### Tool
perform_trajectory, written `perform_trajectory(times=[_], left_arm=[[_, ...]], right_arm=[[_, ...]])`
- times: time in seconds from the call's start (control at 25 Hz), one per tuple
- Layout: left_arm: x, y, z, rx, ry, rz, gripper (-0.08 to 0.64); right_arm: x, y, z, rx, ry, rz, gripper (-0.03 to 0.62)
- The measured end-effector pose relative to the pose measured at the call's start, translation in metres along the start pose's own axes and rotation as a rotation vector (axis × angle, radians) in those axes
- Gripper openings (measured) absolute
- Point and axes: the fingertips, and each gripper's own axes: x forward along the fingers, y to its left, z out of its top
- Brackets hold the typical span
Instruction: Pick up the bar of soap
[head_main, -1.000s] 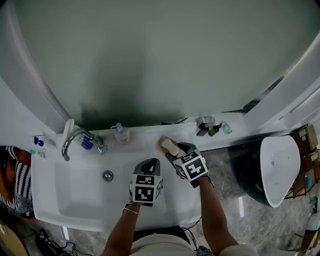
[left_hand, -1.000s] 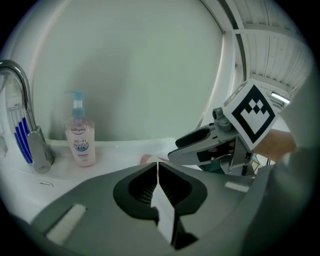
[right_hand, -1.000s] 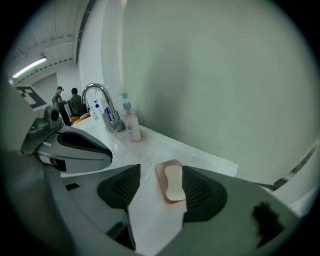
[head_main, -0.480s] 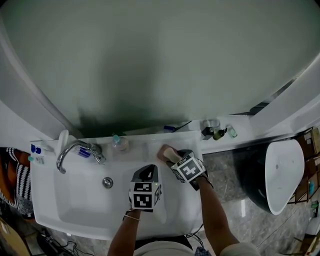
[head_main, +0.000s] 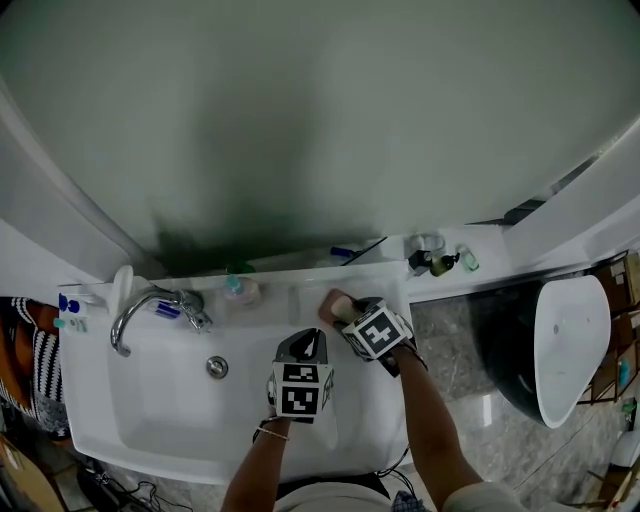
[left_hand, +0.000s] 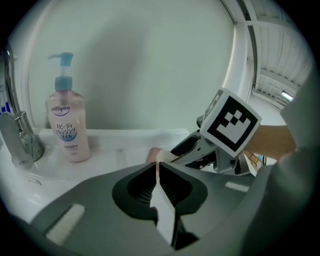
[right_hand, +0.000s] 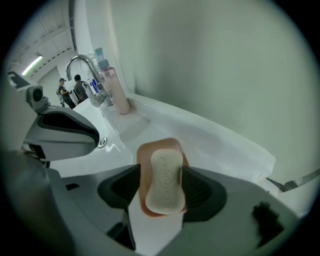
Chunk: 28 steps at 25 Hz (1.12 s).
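The pale bar of soap (right_hand: 164, 181) lies on a peach soap dish (right_hand: 152, 148) on the sink's back ledge. My right gripper (right_hand: 161, 182) is shut on the bar of soap, one jaw against each long side. In the head view the soap (head_main: 335, 304) shows just beyond the right gripper (head_main: 347, 314). My left gripper (head_main: 306, 346) hovers over the basin to the left of the right one, shut with nothing in it. In the left gripper view its jaws (left_hand: 158, 169) meet, and the right gripper's marker cube (left_hand: 230, 122) is ahead.
The white sink (head_main: 150, 405) has a chrome faucet (head_main: 140, 303) at the back left and a drain (head_main: 217, 367). A pink pump bottle (left_hand: 68, 129) stands on the ledge. Small bottles (head_main: 437, 263) sit at the right. A toilet (head_main: 562, 345) stands beyond the counter.
The view has shifted a little. My left gripper has drifted slightly right, nearer the right one. The right gripper stays at the soap.
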Motion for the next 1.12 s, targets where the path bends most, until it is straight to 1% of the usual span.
perform_trajectory(times=[0.16, 0.28, 0.36, 0.52, 0.84, 1.0, 1.12], left_arm=[[0.002, -0.002, -0.001, -0.011, 0.001, -0.012, 0.026], [0.003, -0.006, -0.002, 0.011, 0.009, -0.029, 0.026], [0.002, -0.006, -0.004, 0.016, 0.013, -0.032, 0.025], [0.001, -0.007, -0.004, 0.012, 0.012, -0.025, 0.025], [0.000, -0.002, -0.006, 0.006, 0.018, -0.013, 0.020], [0.000, -0.006, -0.005, -0.020, 0.017, -0.034, 0.014], [0.002, -0.006, -0.005, -0.020, 0.015, -0.035, 0.012]], right_arm=[[0.010, -0.004, 0.000, 0.029, 0.003, 0.011, 0.253], [0.012, -0.008, -0.001, 0.058, -0.018, 0.014, 0.252], [0.014, -0.009, -0.002, 0.048, -0.012, 0.007, 0.252], [0.016, -0.010, -0.002, -0.005, 0.018, -0.032, 0.238], [0.017, -0.011, -0.003, 0.005, 0.031, -0.047, 0.236], [0.015, -0.009, 0.001, -0.016, 0.008, -0.041, 0.236], [0.015, -0.010, -0.001, -0.014, -0.003, -0.048, 0.231]])
